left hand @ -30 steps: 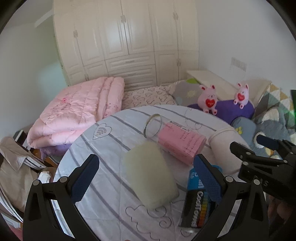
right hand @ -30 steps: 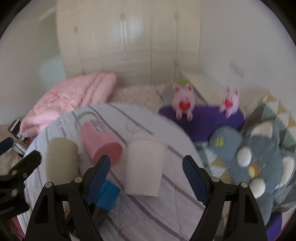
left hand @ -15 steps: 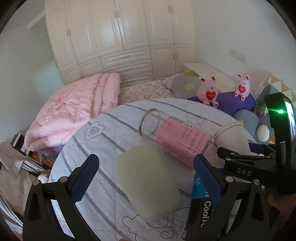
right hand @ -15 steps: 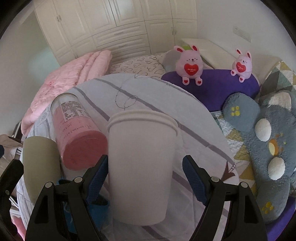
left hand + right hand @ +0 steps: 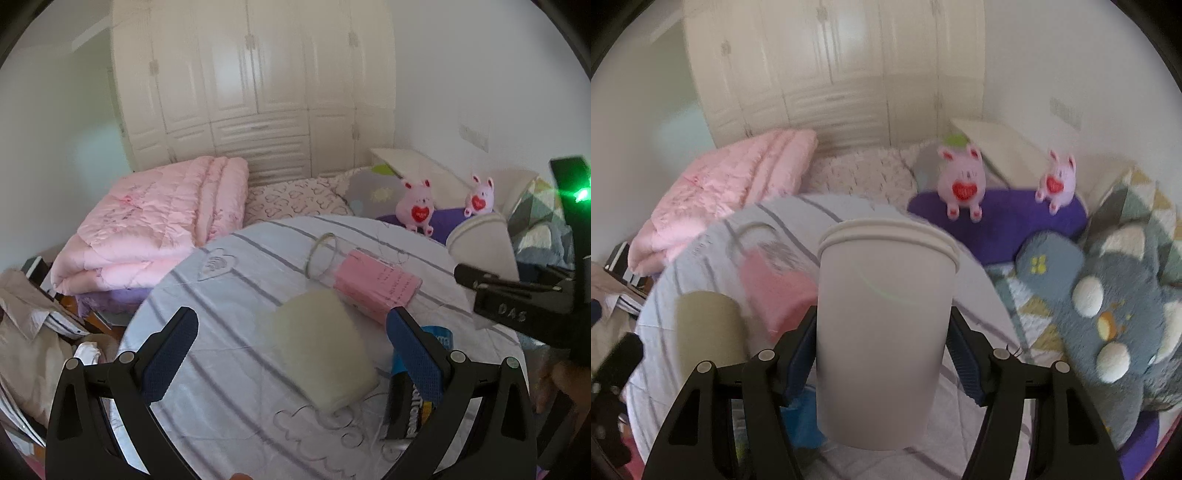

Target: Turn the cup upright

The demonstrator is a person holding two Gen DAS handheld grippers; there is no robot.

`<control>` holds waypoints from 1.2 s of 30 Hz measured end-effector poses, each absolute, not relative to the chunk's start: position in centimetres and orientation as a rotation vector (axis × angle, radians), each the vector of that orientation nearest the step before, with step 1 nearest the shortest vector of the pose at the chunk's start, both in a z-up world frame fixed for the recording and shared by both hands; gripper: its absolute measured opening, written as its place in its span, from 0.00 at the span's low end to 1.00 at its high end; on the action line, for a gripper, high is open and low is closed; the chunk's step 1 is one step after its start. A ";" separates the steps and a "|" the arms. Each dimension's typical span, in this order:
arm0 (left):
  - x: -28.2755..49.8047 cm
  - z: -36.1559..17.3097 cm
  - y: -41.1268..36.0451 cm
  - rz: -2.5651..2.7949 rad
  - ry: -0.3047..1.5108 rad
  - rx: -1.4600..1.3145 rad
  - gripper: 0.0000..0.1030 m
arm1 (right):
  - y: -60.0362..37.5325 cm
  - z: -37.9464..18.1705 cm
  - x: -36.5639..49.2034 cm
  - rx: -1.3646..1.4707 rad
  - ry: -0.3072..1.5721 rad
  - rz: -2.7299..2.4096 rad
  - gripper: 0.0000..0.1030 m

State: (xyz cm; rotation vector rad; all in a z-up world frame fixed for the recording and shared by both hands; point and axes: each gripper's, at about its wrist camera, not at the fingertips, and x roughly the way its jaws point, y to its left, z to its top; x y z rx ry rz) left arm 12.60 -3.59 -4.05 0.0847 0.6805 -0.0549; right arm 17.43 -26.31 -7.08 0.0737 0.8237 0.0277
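The right gripper (image 5: 882, 350) pinches the white paper cup (image 5: 884, 325) between its two blue pads, rim pointing away from the camera; the cup fills the space directly ahead of it. To its left on the striped tabletop (image 5: 701, 258) lie a clear tube with pink contents (image 5: 772, 280) and a pale frosted cup (image 5: 709, 332). The left gripper (image 5: 291, 354) is spread wide with nothing between its fingers, the frosted cup (image 5: 319, 350) lying on its side just ahead between them.
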 end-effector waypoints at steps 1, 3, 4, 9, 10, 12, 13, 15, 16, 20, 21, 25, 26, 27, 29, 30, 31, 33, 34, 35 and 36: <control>12.2 -3.8 -3.0 -0.048 0.673 0.077 1.00 | -25.6 -6.3 17.0 0.067 0.807 0.040 0.65; 11.1 -3.2 -1.3 -0.031 0.655 0.057 1.00 | -24.0 -4.9 16.2 0.050 0.776 0.073 0.65; 10.5 -2.9 -0.3 -0.023 0.644 0.047 1.00 | -22.6 -4.2 15.7 0.041 0.759 0.100 0.65; 8.1 -2.4 4.4 0.034 0.614 0.028 1.00 | -17.0 -3.1 14.4 0.005 0.735 0.213 0.65; 7.6 -2.4 5.4 0.051 0.609 0.024 1.00 | -15.3 -3.1 14.3 -0.011 0.735 0.242 0.65; 6.9 -2.6 7.3 0.079 0.609 0.020 1.00 | -13.3 -3.5 14.1 -0.021 0.743 0.284 0.65; 6.6 -2.8 8.4 0.090 0.613 0.020 1.00 | -11.8 -3.9 14.3 -0.022 0.757 0.312 0.65; 6.2 -3.3 10.3 0.109 0.624 0.020 1.00 | -10.0 -4.6 14.5 -0.015 0.775 0.352 0.65; 6.1 -3.5 11.0 0.108 0.629 0.020 1.00 | -9.0 -5.1 14.5 -0.014 0.785 0.369 0.65; 5.5 -4.6 13.4 0.147 0.652 0.028 1.00 | -5.2 -7.7 15.2 -0.011 0.852 0.436 0.65; 5.4 -4.9 14.1 0.161 0.658 0.024 1.00 | -4.5 -8.4 15.1 -0.005 0.870 0.449 0.65; 5.1 -6.0 15.9 0.177 0.682 0.003 1.00 | -1.6 -10.9 15.5 0.001 0.944 0.490 0.65; 5.2 -6.3 16.3 0.187 0.692 -0.001 1.00 | -1.0 -11.6 15.7 -0.001 0.964 0.492 0.65; 5.3 -6.6 16.5 0.193 0.700 -0.004 1.00 | -0.6 -12.0 16.0 -0.002 0.977 0.495 0.65; 5.4 -7.0 16.8 0.197 0.710 -0.014 1.00 | 0.3 -13.2 16.3 -0.006 1.002 0.498 0.65; 5.5 -7.3 16.8 0.194 0.716 -0.019 1.00 | 0.7 -13.4 16.4 -0.010 1.012 0.496 0.65; 5.8 -7.5 16.9 0.190 0.724 -0.023 1.00 | 0.9 -14.0 16.6 -0.009 1.024 0.497 0.65; 6.2 -7.8 17.0 0.190 0.736 -0.027 1.00 | 1.1 -14.7 16.8 -0.016 1.037 0.491 0.65; 6.4 -7.9 16.9 0.183 0.740 -0.027 1.00 | 1.3 -14.8 16.9 -0.015 1.042 0.491 0.65; 6.5 -8.0 16.8 0.180 0.740 -0.029 1.00 | 1.1 -14.9 16.9 -0.001 1.048 0.501 0.67; 6.6 -8.0 16.7 0.177 0.741 -0.030 1.00 | 0.9 -15.0 16.9 0.010 1.057 0.498 0.73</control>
